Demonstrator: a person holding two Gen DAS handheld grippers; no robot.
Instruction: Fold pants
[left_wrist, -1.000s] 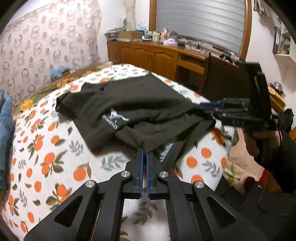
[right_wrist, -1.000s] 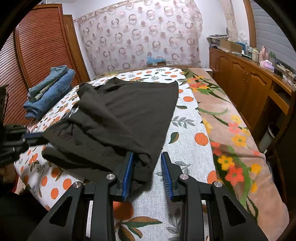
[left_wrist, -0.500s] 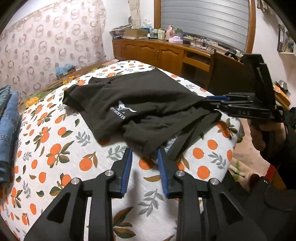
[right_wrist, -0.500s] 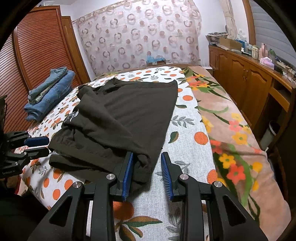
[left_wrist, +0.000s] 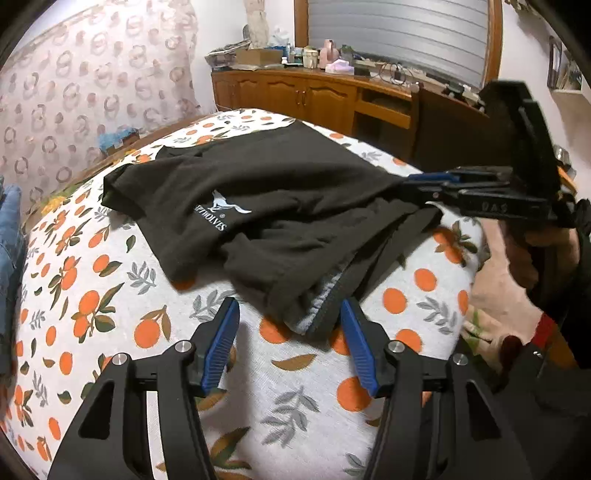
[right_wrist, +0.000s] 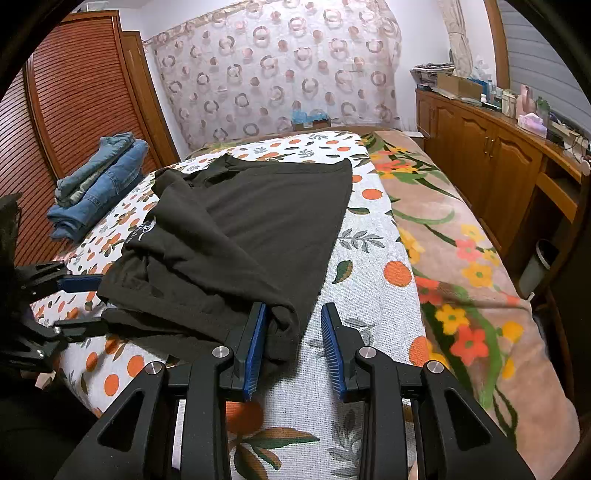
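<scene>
Pants (left_wrist: 266, 206), black with a white logo, lie folded over on the bed (left_wrist: 92, 295), their bulk near its foot edge and toward the corner on the cabinet side. One bunched hem, showing a grey lining, reaches out toward the foot edge. Left gripper (left_wrist: 290, 325) hovers just over that hem with its jaws opening; the hem lies between the blue pads (left_wrist: 221, 339), but neither pad presses on it. Right gripper (right_wrist: 293, 332) sits at the other near corner of the pants, jaws parted and not clamped: the left pad touches a fold of cloth, the right pad stands clear over the sheet. A person's hand (left_wrist: 532, 254) grips its handle. Jeans (right_wrist: 99, 181) are stacked at the bed's far side edge, by the wardrobe (right_wrist: 74, 110). A floral blanket (right_wrist: 461, 240) covers the side toward the cabinet (right_wrist: 491, 162).
</scene>
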